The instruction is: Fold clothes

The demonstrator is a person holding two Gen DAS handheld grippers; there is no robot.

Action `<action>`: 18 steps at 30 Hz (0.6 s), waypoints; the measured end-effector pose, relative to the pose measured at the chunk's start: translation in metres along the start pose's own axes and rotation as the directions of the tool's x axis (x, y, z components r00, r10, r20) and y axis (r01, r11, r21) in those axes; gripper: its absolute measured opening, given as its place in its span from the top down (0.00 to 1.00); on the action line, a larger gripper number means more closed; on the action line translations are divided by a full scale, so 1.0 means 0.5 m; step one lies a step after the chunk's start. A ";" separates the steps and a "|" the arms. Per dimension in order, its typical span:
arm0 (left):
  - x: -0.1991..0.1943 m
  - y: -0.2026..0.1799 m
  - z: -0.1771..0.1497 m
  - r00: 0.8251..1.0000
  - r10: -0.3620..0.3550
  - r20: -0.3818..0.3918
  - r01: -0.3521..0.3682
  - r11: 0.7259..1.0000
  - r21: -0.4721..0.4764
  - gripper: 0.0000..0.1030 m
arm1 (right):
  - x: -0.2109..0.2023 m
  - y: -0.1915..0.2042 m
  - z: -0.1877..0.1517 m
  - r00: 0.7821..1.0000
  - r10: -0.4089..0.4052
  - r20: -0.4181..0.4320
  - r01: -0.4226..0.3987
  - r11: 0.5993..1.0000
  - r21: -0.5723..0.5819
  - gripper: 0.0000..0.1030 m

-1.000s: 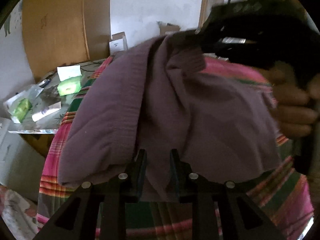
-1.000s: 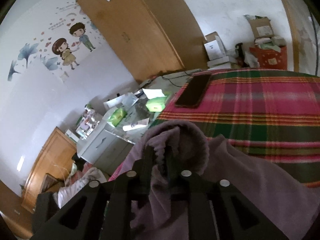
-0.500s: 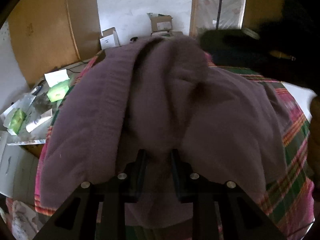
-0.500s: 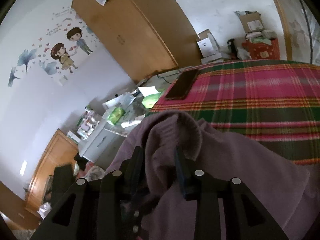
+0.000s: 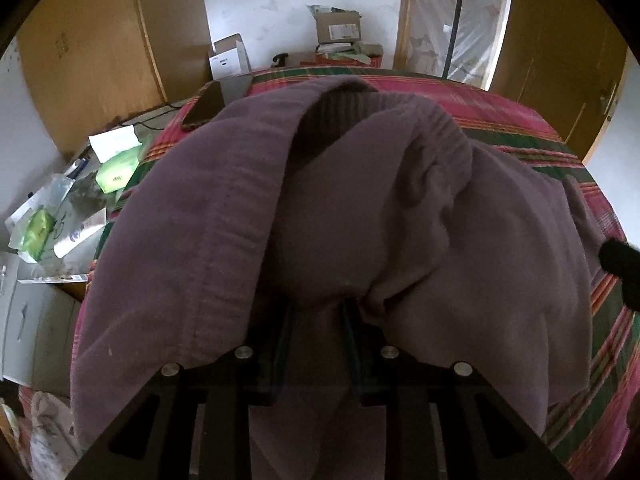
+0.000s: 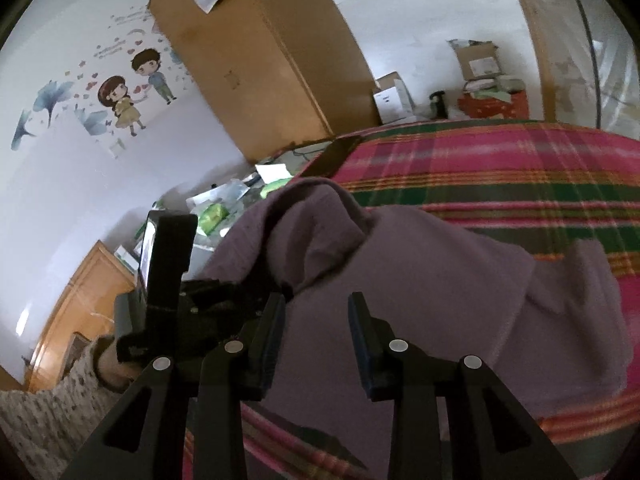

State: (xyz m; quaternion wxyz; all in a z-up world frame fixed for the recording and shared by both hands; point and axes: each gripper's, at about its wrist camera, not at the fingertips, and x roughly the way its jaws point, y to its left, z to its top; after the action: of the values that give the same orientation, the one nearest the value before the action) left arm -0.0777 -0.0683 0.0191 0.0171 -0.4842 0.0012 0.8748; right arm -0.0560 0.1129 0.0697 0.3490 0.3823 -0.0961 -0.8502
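Between my left gripper (image 5: 316,344) fingers a bunch of the purple garment (image 5: 248,216) is pinched, cloth piled up over the tips, so that side is clamped on fabric. Ahead of that gripper the garment lies heaped on the plaid bed (image 5: 500,108), one edge rolled over, ribbed band showing at the far end, wrinkles everywhere. My right gripper (image 6: 318,328) has its jaws apart with nothing pressed between them; the garment (image 6: 440,280) lies under and past its tips, so that side has let go. Left of the right gripper I can see the other gripper's black body and my sleeve (image 6: 60,392). A phone (image 5: 204,106) sits on the bed's far corner, clear of the cloth, and a cluttered side table (image 5: 72,216) is off to the left. Progress, my guess: early to mid. One layer looks laid over but no flat, squared fold exists yet; which garment part is which I can't tell. Left to do, probably: release the left pinch, smooth the heap, then fold again to a neat stack.
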 end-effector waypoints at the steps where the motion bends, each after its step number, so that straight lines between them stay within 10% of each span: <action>1: -0.004 0.006 -0.004 1.000 -0.017 0.001 0.017 1.000 -0.007 0.75 | -0.004 -0.002 -0.009 1.000 -0.003 0.000 0.003 1.000 0.002 0.67; 18: -0.049 0.052 -0.087 0.999 -0.014 -0.028 0.014 1.000 -0.014 0.71 | -0.018 -0.022 -0.125 0.998 -0.021 -0.055 0.022 1.000 0.009 0.66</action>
State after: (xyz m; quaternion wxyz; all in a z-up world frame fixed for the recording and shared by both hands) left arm -0.0286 -0.0958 0.0165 0.0198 -0.4967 -0.0082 0.8677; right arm -0.0128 0.1333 0.0273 0.3406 0.4080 -0.0863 -0.8426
